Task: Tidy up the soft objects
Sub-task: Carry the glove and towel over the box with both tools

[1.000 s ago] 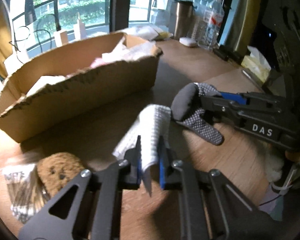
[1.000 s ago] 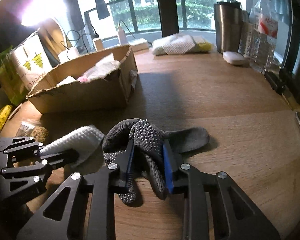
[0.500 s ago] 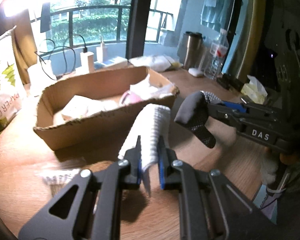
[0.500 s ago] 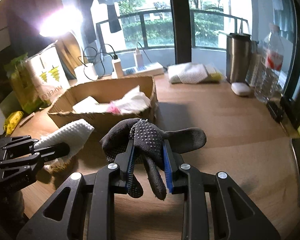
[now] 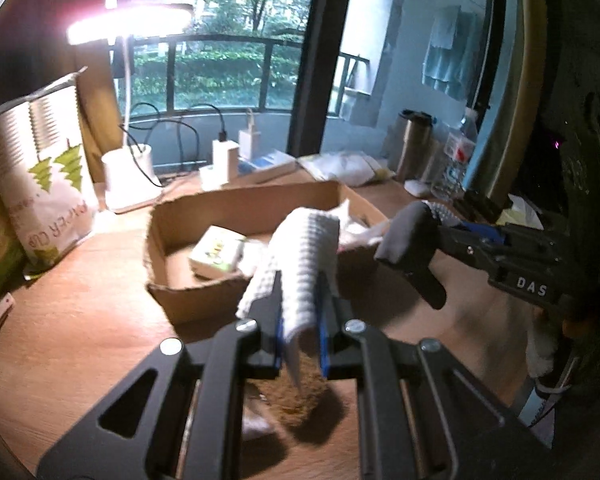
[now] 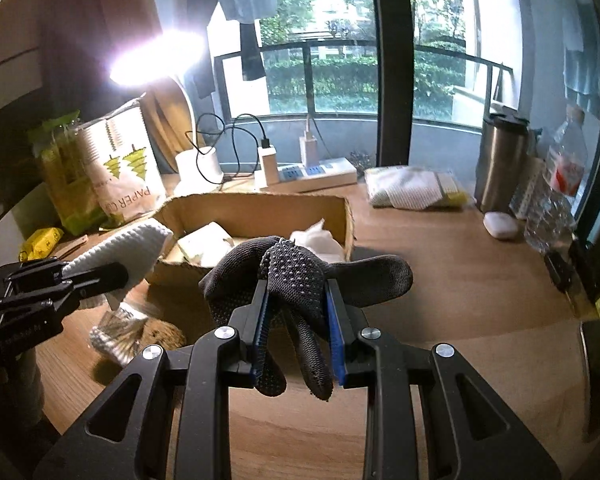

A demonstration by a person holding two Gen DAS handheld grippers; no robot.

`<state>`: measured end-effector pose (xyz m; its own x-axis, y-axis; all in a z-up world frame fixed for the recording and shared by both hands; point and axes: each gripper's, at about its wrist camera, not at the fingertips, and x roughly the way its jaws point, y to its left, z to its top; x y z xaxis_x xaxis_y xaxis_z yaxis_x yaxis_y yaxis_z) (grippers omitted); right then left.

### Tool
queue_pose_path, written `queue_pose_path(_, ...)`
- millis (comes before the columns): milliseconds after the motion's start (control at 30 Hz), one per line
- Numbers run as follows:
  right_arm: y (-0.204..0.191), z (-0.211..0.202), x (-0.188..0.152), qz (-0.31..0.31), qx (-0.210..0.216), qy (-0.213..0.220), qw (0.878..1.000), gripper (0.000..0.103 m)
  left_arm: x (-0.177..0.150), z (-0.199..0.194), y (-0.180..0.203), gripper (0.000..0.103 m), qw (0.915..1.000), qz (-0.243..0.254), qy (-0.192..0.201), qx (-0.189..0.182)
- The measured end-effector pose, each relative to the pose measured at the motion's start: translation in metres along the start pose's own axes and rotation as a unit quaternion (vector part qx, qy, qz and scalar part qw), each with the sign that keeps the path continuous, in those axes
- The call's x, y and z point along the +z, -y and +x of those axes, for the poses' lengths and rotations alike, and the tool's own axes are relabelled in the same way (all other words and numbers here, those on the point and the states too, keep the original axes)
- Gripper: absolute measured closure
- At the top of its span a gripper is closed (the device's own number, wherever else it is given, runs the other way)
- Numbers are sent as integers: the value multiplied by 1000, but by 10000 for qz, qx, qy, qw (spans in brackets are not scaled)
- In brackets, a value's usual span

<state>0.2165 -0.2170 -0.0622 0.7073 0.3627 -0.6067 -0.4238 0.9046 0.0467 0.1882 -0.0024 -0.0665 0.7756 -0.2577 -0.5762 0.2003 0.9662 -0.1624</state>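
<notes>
Right wrist: one grey glove [image 6: 296,280], one white cloth [image 6: 128,250], perhaps folded

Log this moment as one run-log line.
left gripper: shut on white cloth | right gripper: shut on black glove | both raised near box | nothing dropped in yet

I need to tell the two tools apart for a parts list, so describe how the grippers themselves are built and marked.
Both are matte black, with triangular cut-outs in the finger links and silver screw heads at the pivots. The left gripper and the right gripper carry blue pads on the inner finger faces. White letters "DAS" show on the right gripper's side.
</notes>
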Motion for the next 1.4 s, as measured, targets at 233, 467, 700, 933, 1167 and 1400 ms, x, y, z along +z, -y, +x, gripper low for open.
queue_pose_path(233,-12,2,13,-135,35,67,9999,75,6,-8,-20,91,9997,-95,174,146)
queue_pose_path(467,-19,7,23,-235,52,111,9996,75,13,-13,-34,91,9991,-143,332,231)
queue_pose_path(700,-23,13,34,-296,70,174,9994,75,22,-12,-49,91,9980,-265,458,338)
queue_pose_path(933,-24,18,43,-344,80,278,9990,75,28,-7,-56,91,9969,-334,573,431)
queue_pose_path(1167,-21,28,48,-337,100,307,9989,75,31,4,-55,91,9958,-287,626,598)
queue_pose_path(1400,-17,38,55,-272,125,383,9988,75,30,18,-55,91,9947,-215,674,748)
